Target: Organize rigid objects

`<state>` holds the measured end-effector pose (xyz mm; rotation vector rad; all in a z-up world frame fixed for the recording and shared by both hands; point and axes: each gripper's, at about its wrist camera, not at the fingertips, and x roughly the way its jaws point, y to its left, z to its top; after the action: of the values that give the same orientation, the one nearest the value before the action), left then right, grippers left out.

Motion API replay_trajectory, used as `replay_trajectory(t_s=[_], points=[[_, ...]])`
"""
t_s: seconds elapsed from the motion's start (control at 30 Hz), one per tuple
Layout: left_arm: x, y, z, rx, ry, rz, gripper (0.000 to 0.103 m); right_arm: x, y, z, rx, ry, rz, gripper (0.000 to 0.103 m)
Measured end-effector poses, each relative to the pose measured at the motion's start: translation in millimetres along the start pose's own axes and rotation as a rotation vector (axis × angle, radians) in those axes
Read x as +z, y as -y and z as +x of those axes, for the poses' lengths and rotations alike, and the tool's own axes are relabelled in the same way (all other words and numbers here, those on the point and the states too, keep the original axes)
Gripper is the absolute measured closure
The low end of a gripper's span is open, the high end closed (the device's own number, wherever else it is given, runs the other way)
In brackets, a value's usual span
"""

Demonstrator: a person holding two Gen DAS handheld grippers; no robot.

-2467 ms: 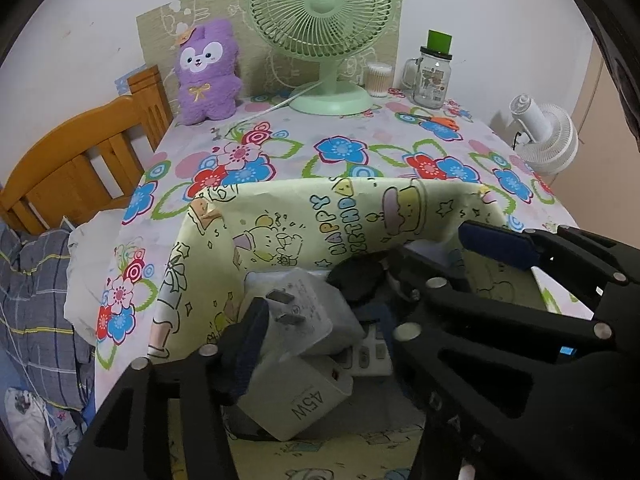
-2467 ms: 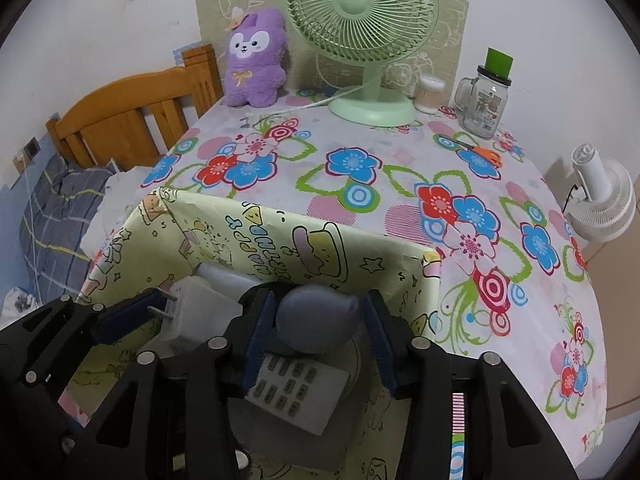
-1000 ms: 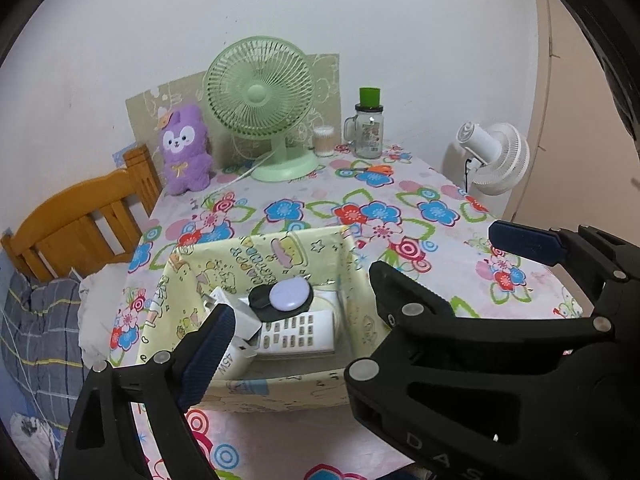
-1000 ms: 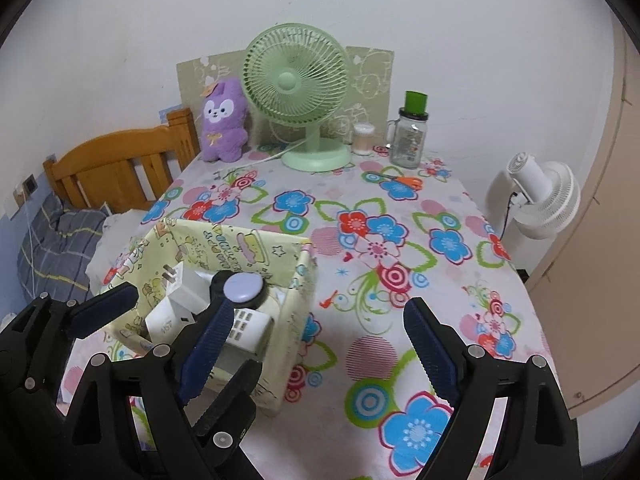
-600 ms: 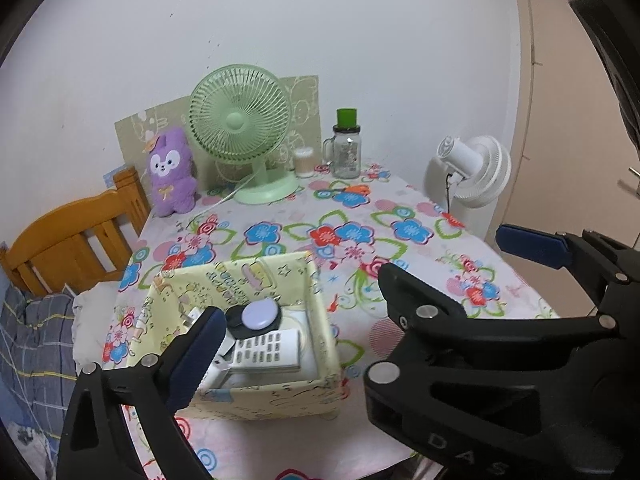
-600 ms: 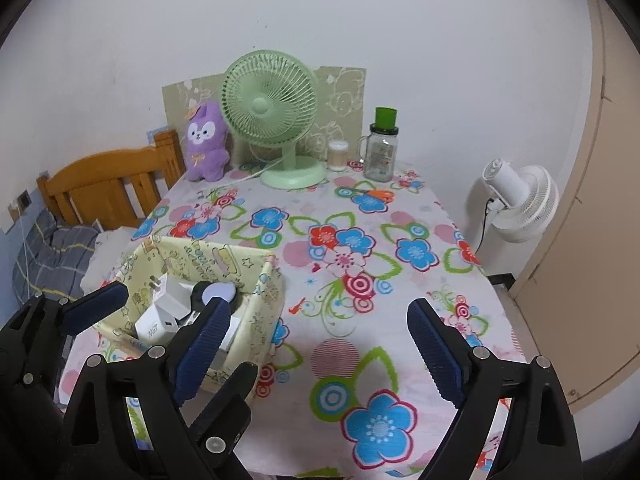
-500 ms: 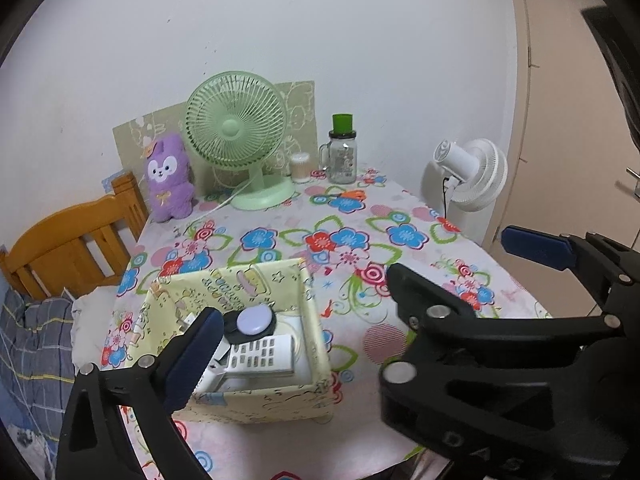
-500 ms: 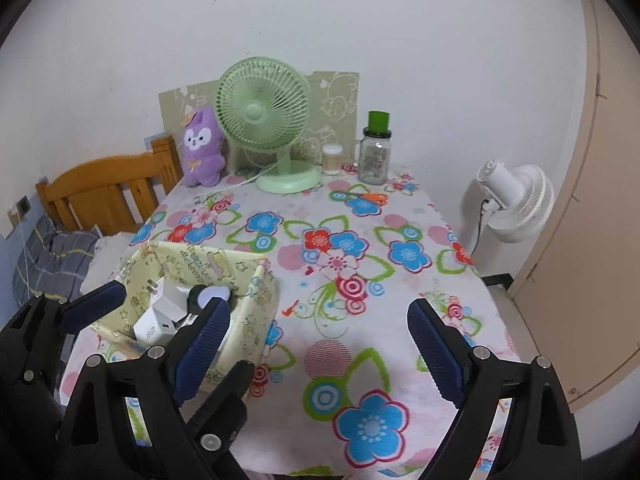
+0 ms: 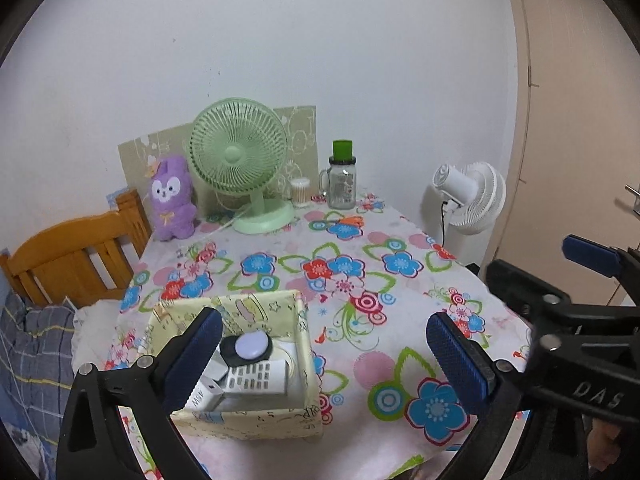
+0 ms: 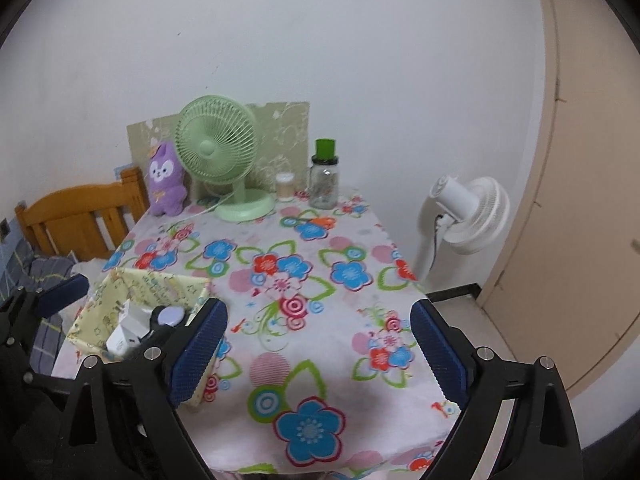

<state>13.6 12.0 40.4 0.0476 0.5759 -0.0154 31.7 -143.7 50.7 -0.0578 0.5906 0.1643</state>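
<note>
A yellow cartoon-print fabric box [image 9: 240,416] stands at the near left of the flowered table. Inside it lie a white remote [image 9: 256,376], a lilac disc on a black base [image 9: 250,346] and a white charger [image 9: 204,392]. My left gripper [image 9: 326,360] hangs open and wide, above and in front of the box, holding nothing. My right gripper [image 10: 320,352] is drawn back over the table's near edge, its jaws opening with nothing between them. The box [image 10: 160,280] sits to its left, with the charger [image 10: 128,328] showing inside.
At the back of the table stand a green desk fan [image 9: 240,160], a purple plush [image 9: 172,204], a glass jar with a green lid [image 9: 342,184] and a small swab jar [image 9: 300,192]. A white floor fan [image 10: 468,208] stands right of the table, a wooden headboard [image 9: 72,256] left.
Both grippers let go of the charger and the lilac disc, which stay in the box, and have drawn back and upward from it. The whole table has come into view.
</note>
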Motion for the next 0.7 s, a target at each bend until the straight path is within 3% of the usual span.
replay_trajectory(t_s=[0.7], points=[[0,-6,-22,-0.015,0.052,0.031,0.0,-12,17,-36,-0.032,0.089,0.081,0.001]])
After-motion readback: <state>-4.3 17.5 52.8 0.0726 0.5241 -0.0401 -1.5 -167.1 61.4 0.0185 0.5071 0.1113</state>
